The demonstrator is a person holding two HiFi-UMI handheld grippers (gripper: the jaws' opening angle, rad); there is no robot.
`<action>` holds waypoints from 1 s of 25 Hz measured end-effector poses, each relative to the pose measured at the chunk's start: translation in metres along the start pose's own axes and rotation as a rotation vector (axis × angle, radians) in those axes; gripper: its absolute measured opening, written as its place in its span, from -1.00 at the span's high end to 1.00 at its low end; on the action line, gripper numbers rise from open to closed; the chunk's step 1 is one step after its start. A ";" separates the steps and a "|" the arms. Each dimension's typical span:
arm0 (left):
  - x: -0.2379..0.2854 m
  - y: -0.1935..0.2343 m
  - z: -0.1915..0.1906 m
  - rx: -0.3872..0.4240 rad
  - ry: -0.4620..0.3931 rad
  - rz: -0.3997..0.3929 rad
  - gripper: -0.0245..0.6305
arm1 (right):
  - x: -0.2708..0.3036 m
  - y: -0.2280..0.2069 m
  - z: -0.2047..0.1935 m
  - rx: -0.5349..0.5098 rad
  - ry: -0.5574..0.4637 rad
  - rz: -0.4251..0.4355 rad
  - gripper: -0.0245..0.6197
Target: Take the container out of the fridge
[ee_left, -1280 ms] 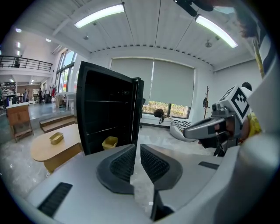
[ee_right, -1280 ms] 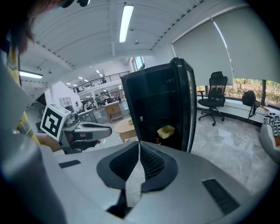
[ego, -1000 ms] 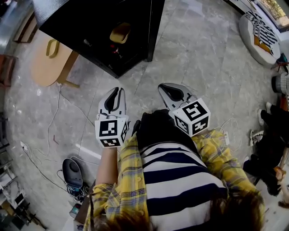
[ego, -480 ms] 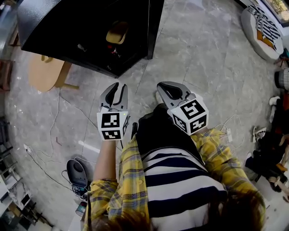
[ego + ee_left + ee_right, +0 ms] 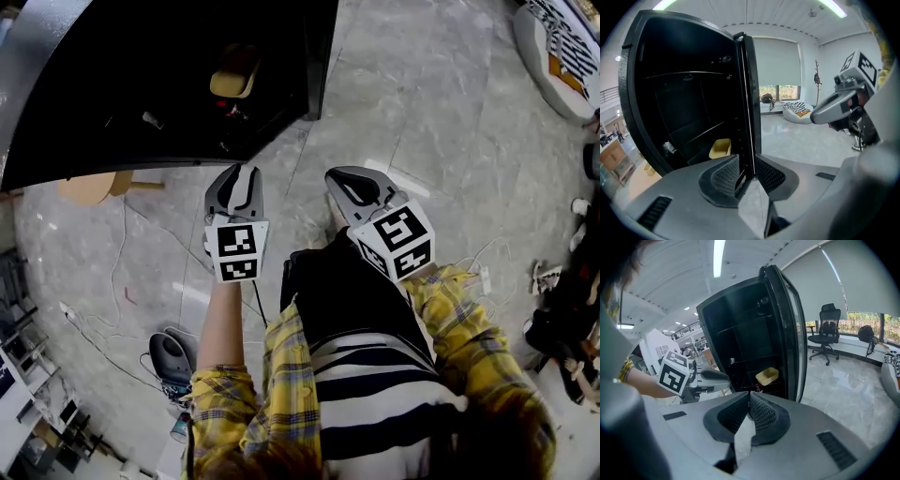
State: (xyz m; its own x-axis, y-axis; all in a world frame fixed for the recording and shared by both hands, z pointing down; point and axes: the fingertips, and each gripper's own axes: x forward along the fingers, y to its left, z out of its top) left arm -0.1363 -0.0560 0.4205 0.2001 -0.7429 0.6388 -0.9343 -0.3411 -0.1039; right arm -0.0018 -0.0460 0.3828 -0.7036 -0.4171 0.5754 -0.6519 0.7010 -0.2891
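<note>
Facing a black fridge [image 5: 141, 94] with its door [image 5: 322, 56] already swung wide. No opening step left to deal with, by the look of it.

Spotted the container [image 5: 234, 75] inside on a low shelf [image 5: 757, 358]: yellow, open-topped, upright, toward the door side. Cannot tell whether holding anything. Untouched, and well apart from both grippers.

Holding the left gripper [image 5: 746, 171] low in front of the fridge's open face, short of the shelves. Showing only a narrow slit between its jaws. Gripping nothing, with just the far door edge lining up in the gap.

Holding the right gripper [image 5: 749, 397] alongside, over bare floor [image 5: 422, 122] and pointed toward the fridge. Pads pressed together at the tips, with nothing between them.

Judged very early in the task:
- Done: access to the shelves.
- Not yet done: reaching in, grasping, lifting, drawing out.

Left to do, as far as can be judged:
- Go down and in toward the low shelf.
- Spread one pair of jaws wide enough to straddle a wall of the container.
- Close on that wall.
- Lift clear of the shelf.
- Back out past the door without clipping it.

Worth minding the narrow slit on the left and the closed pads on the right. Neither ready for a grasp as held.
</note>
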 end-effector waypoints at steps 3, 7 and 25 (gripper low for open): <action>0.023 0.005 -0.004 0.024 0.030 0.020 0.63 | 0.010 -0.011 -0.006 0.005 0.016 0.007 0.83; 0.056 0.010 -0.010 0.064 0.059 0.016 0.63 | 0.028 -0.024 -0.014 -0.001 0.040 0.013 0.83; 0.164 0.061 -0.039 0.218 0.143 0.087 0.62 | 0.104 -0.057 -0.043 -0.051 0.087 0.062 0.83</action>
State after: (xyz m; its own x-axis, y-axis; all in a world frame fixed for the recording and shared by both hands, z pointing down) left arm -0.1716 -0.1756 0.5485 0.0637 -0.6912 0.7198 -0.8573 -0.4071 -0.3151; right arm -0.0259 -0.1043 0.4914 -0.7137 -0.3215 0.6222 -0.5908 0.7535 -0.2883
